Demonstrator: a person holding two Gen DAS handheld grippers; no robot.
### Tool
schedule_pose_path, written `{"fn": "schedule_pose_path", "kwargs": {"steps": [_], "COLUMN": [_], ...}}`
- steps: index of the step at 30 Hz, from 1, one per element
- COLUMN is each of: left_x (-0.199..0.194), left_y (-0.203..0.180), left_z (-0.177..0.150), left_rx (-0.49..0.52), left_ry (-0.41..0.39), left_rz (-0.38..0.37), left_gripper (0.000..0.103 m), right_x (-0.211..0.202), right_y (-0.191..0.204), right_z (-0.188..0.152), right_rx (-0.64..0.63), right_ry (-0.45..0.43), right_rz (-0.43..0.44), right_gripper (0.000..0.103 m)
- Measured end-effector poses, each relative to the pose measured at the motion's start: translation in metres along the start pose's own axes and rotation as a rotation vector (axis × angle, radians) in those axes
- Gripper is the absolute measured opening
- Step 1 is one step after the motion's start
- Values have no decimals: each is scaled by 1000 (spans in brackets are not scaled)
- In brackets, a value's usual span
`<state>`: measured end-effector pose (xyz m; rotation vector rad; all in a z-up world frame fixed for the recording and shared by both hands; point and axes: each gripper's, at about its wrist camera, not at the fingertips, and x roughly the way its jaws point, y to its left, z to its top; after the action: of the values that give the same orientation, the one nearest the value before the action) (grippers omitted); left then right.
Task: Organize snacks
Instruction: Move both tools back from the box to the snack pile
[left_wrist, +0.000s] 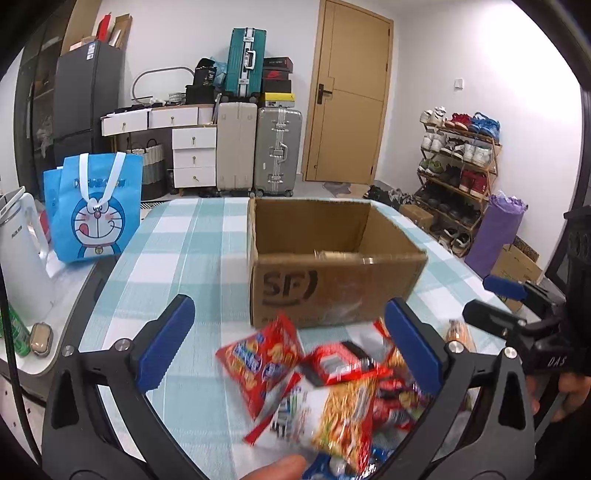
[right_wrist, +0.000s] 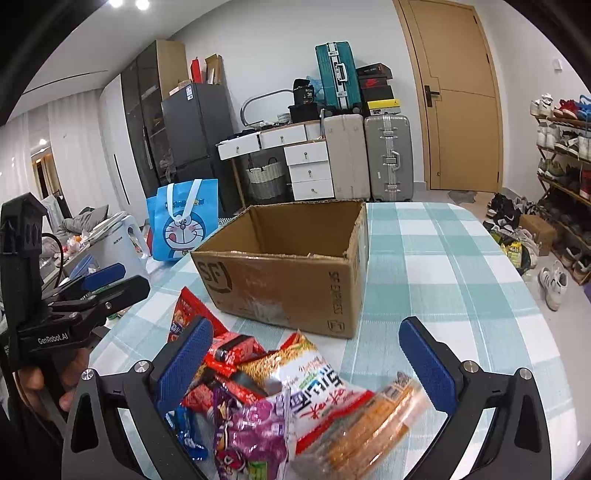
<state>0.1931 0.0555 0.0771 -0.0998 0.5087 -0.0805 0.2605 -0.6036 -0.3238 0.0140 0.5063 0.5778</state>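
The snack packets (right_wrist: 280, 402) lie heaped on the checked tablecloth (right_wrist: 461, 280), between and under the spread fingers of the right gripper (right_wrist: 314, 365); the left gripper (left_wrist: 290, 347) also gapes, gripping nothing. Motion blurs their labels. Beyond the fingertips stands the cardboard box (right_wrist: 284, 280), its floor hidden.

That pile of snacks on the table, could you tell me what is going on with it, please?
A person holds a gripper in each hand over the snack pile on the checked tablecloth. The left gripper and the right gripper are both open, and neither grips a packet. The cardboard box behind the pile stands open; no packets are visible inside it.
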Motion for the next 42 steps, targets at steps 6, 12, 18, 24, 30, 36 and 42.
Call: {"fn": "schedule_pose_path", "kwargs": {"steps": [6,12,18,24,30,36,42], "left_x": [-15,-27,-31,-33,-27,-18,-11], "left_y": [8,6,-8,-17,-16,-17,-22], "left_z": [-22,-40,-56,-69,-80,-87,-90], "left_rx": [-14,-18,22,52,46,57,73], "left_ry": [13,-5,11,24,51,71,97], "left_rz": [-12,7,15,14,10,10,-4], "left_gripper": [103,103,103,103,103,103,103], "right_x": [-14,-20,-14,-10,-6,3,8], "right_y": [10,17,17,22,31,35,42], "right_z": [-16,-29,-45,-60,-70,-75,-81], "right_rx": [-10,-36,-14,-16,-47,-60,-93], "right_ry": [-6,-9,24,51,70,103,119], "right_rz": [-1,-10,-10,-1,11,18,1], "right_gripper": [102,102,102,102,102,102,102]}}
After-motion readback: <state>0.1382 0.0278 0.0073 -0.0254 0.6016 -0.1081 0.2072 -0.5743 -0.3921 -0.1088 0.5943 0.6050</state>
